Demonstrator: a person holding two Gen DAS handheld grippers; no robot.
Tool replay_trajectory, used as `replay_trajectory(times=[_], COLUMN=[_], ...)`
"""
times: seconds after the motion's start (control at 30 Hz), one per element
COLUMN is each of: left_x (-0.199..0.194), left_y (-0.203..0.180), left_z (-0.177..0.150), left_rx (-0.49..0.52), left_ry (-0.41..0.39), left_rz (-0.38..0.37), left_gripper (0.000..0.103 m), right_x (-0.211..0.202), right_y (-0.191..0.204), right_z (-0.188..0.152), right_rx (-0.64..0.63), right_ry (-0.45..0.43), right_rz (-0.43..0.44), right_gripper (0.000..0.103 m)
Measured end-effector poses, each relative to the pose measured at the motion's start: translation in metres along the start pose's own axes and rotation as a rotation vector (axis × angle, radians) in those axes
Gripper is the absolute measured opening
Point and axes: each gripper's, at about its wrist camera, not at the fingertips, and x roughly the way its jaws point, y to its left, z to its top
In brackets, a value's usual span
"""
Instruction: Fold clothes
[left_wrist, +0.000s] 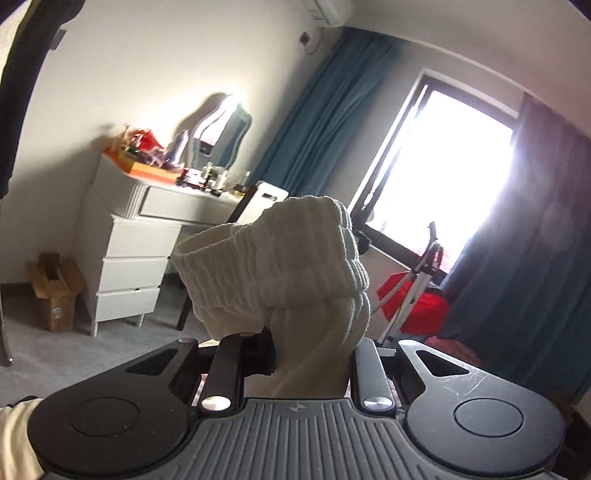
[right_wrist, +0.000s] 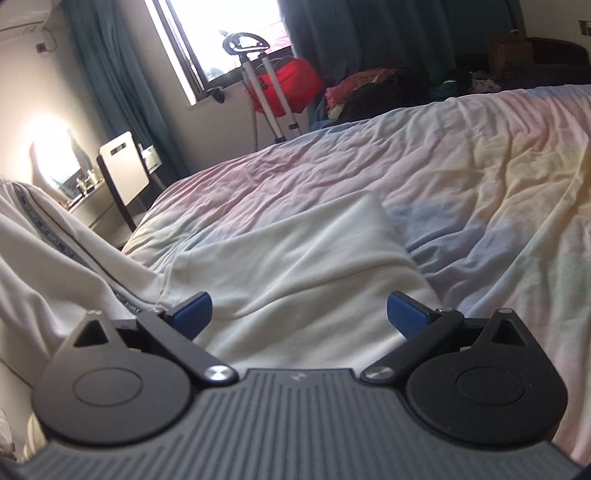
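My left gripper (left_wrist: 312, 354) is shut on a cream-white garment; its ribbed hem (left_wrist: 273, 266) bunches up above the jaws, held high in the air facing the room. In the right wrist view the same cream garment (right_wrist: 295, 266) lies spread on the bed, and part of it with a dark trimmed edge (right_wrist: 55, 236) rises up at the left. My right gripper (right_wrist: 299, 314) is open, its blue pads (right_wrist: 194, 314) just above the flat cloth, holding nothing.
The bed has a rumpled pastel sheet (right_wrist: 461, 177). A white dresser (left_wrist: 133, 251) with clutter and a mirror stands by the wall. A chair (right_wrist: 123, 173), a garment steamer (right_wrist: 258, 85), a red bag (left_wrist: 417, 302), piled clothes (right_wrist: 369, 88), blue curtains and a bright window lie beyond.
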Motion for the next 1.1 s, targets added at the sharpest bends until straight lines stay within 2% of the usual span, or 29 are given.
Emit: replay_trajectory(times=[0.07, 0.27, 0.4, 0.47, 0.53, 0.67, 0.73, 0.83, 0.9, 0.97, 1.03, 1.1], left_x=[-0.003, 0.003, -0.004, -0.007, -0.002, 0.01, 0.012, 0.018, 0.019, 0.023, 0.029, 0.034], left_y=[-0.039, -0.152, -0.206, -0.225, -0.241, -0.241, -0.244, -0.233, -0.225, -0.213, -0.2, -0.186], left_z=[-0.015, -0.09, -0.165, -0.206, -0.248, -0.317, -0.34, -0.353, -0.352, -0.346, -0.336, -0.327], left_rx=[0.051, 0.277, 0.373, 0.404, 0.448, 0.542, 0.618, 0.715, 0.763, 0.786, 0.786, 0.799], left_ry=[-0.014, -0.025, -0.01, 0.001, 0.033, 0.101, 0.111, 0.112, 0.131, 0.141, 0.162, 0.199], left_rz=[-0.048, -0.215, -0.33, -0.368, -0.369, -0.378, -0.391, -0.417, -0.427, -0.435, -0.457, -0.484], left_gripper=[0.021, 0.02, 0.019, 0.019, 0.019, 0.019, 0.021, 0.031, 0.043, 0.068, 0.081, 0.087], right_x=[-0.007, -0.031, -0.04, -0.041, -0.042, -0.038, -0.034, -0.025, -0.015, -0.003, 0.009, 0.017], right_y=[-0.017, -0.078, -0.108, -0.121, -0.133, -0.152, -0.16, -0.165, -0.165, -0.162, -0.157, -0.145], right_z=[0.011, 0.038, 0.043, 0.043, 0.043, 0.043, 0.042, 0.04, 0.038, 0.036, 0.034, 0.033], right_rx=[0.064, 0.32, 0.418, 0.48, 0.52, 0.573, 0.602, 0.635, 0.652, 0.67, 0.69, 0.682], right_ry=[-0.029, -0.124, -0.188, -0.223, -0.246, -0.249, -0.234, -0.197, -0.157, -0.104, -0.047, -0.003], right_rz=[-0.011, 0.0, -0.035, -0.031, -0.031, -0.015, 0.006, 0.07, 0.122, 0.229, 0.354, 0.431], right_gripper=[0.103, 0.103, 0.103, 0.103, 0.103, 0.103, 0.103, 0.103, 0.103, 0.103, 0.103, 0.103])
